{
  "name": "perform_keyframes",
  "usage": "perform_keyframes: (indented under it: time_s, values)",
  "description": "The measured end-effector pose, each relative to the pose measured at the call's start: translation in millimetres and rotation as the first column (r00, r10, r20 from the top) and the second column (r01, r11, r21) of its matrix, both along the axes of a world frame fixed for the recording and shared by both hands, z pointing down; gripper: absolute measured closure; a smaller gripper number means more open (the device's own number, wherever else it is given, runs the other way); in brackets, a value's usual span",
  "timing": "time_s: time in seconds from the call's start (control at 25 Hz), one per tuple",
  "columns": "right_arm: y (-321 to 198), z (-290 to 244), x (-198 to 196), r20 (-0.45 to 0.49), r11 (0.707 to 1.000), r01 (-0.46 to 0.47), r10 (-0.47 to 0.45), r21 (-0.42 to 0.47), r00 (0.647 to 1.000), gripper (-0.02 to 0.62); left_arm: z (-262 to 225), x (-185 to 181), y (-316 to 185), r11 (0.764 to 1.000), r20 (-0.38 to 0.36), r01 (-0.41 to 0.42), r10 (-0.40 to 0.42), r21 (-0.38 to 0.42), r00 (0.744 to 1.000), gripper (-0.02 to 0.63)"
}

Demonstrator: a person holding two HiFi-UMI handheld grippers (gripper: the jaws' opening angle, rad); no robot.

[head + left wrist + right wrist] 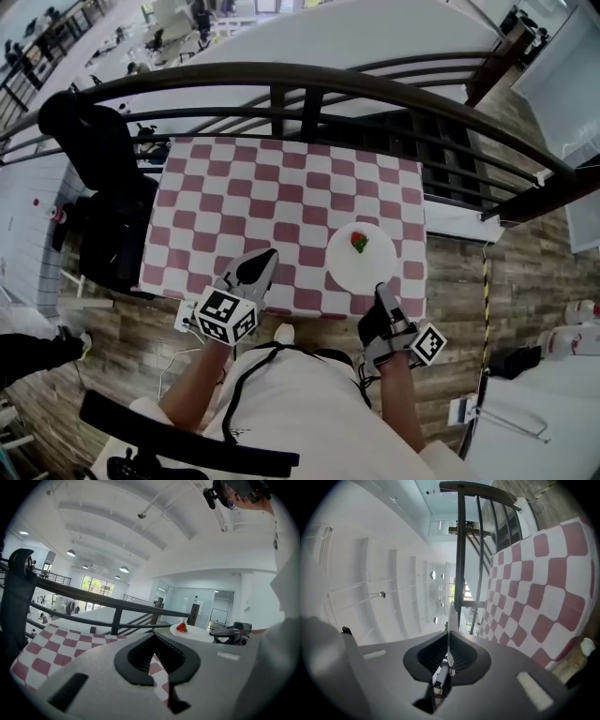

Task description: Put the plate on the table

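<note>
A white plate [349, 269] with a small red piece of food [359, 242] on it is over the front right part of the table with a red-and-white checked cloth [281, 202]. My right gripper [382, 293] is shut on the plate's near rim. In the right gripper view that rim [449, 644] shows edge-on as a thin white line between the jaws. My left gripper [267, 259] is over the table's front edge, left of the plate, shut and holding nothing. The left gripper view shows the plate [199, 633] to the right, with the right gripper [230, 633] at its rim.
A black curved railing [309, 89] runs just behind the table. A dark chair with black cloth over it [94, 159] stands at the table's left end. Wooden floor [469, 309] lies to the right, with white bottles [572, 337] at the far right.
</note>
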State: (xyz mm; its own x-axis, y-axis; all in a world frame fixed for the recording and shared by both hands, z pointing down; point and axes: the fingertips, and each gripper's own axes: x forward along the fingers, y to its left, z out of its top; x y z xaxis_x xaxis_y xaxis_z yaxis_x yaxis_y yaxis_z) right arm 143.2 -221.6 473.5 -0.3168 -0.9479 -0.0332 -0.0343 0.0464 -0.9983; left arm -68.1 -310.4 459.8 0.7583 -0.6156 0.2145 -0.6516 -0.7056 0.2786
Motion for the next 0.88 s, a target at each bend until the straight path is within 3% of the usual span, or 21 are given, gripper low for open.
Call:
perform_keyframes:
  time_s: [0.32,0.88]
  values:
    - [-28.1,-4.2,-7.4,-0.001,1.000,0.013,-0.013,0.012,1.000,0.575,6.6,-9.2,-17.4,1.000,-0.005,0.020,-0.020,-0.017,1.000,0.603]
    - [-102.3,36.7,31.4,-0.001,0.994,0.103,-0.103,-0.030,0.995,0.575,32.7,19.6,-54.1,0.989,0.009,0.131,-0.130,-0.064,0.991,0.603]
